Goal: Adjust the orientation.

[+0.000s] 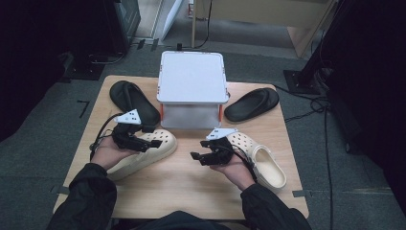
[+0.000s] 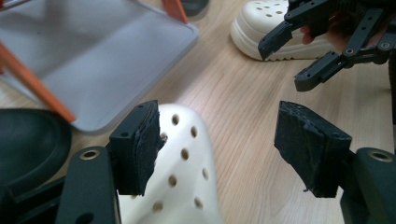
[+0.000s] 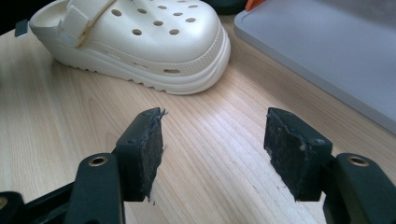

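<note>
Fingers first: our left gripper [image 1: 141, 142] hangs with jaws wide over the toe of the left cream clog [image 2: 187, 158], low in its view; our right gripper [image 1: 201, 157] gapes over bare table [image 3: 56, 140], the right cream clog [image 1: 261, 160] beside it. Nothing is gripped, so we judge the work barely begun. Two black slippers [image 1: 131, 99] flank the closed grey box [image 1: 191, 76]; its inside is hidden.

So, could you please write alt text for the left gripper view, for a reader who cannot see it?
The left gripper hangs open, its two black padded jaws framing the toe of a cream perforated foam clog on a light wooden table. Beyond it lie a grey plastic box lid, a second cream clog and the open right gripper.
</note>
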Motion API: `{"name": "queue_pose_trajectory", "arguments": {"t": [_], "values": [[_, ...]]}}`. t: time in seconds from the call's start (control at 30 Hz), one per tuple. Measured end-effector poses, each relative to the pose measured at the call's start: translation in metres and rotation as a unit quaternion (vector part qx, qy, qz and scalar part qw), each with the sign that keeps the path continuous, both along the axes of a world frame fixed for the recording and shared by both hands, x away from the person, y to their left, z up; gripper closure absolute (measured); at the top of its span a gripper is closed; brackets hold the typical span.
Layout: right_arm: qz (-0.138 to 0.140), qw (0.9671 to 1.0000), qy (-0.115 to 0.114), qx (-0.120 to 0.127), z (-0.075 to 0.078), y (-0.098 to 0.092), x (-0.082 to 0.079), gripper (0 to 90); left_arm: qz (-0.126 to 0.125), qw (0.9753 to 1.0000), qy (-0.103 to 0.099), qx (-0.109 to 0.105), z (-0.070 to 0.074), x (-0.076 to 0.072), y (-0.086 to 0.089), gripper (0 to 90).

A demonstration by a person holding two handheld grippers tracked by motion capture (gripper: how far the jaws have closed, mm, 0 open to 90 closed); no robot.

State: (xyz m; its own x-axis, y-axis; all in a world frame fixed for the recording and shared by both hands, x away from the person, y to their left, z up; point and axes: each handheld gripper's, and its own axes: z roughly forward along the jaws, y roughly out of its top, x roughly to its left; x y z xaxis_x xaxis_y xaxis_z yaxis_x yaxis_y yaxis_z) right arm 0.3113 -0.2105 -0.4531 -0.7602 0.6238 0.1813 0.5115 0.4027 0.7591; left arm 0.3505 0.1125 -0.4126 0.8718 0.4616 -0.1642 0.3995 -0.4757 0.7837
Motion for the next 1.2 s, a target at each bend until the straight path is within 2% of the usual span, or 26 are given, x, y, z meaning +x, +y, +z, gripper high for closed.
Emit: {"name": "queue_pose_trajectory", "arguments": {"t": [0.13,0.23,0.3,0.53,0.73,0.83,1.0,1.03,1.2], "values": [[0.012,0.9999,-0.004,-0.004,0.0,0.006,0.003,38.0,0.016,0.9999,-0.004,-0.002,0.001,-0.004,0.011,32.3],[0.008,0.9999,-0.011,-0.01,0.0,0.009,0.005,37.2,0.029,0.9995,-0.006,-0.005,0.001,-0.006,0.019,32.4],[0.011,0.9999,-0.008,-0.002,0.001,0.012,0.008,37.4,0.043,0.999,-0.007,-0.004,0.001,-0.009,0.029,32.4],[0.019,0.9998,0.0,0.006,0.001,0.017,0.013,37.4,0.067,0.9978,-0.005,-0.002,0.0,-0.013,0.047,32.8],[0.024,0.9997,0.003,0.005,0.001,0.02,0.015,37.4,0.072,0.9974,-0.004,0.001,-0.005,-0.015,0.058,33.2],[0.024,0.9997,0.002,0.005,0.001,0.02,0.016,37.4,0.078,0.997,-0.002,-0.001,-0.016,-0.014,0.068,34.6],[0.023,0.9997,0.001,0.007,0.001,0.019,0.018,37.6,0.072,0.9974,0.005,0.002,-0.025,-0.009,0.072,37.2],[0.02,0.9998,0.002,0.008,0.001,0.019,0.018,37.6,0.071,0.9974,0.01,0.009,-0.029,-0.007,0.072,37.7],[0.018,0.9998,0.002,0.007,0.002,0.017,0.018,37.5,0.07,0.9973,0.016,0.014,-0.033,-0.003,0.073,38.2]]}}
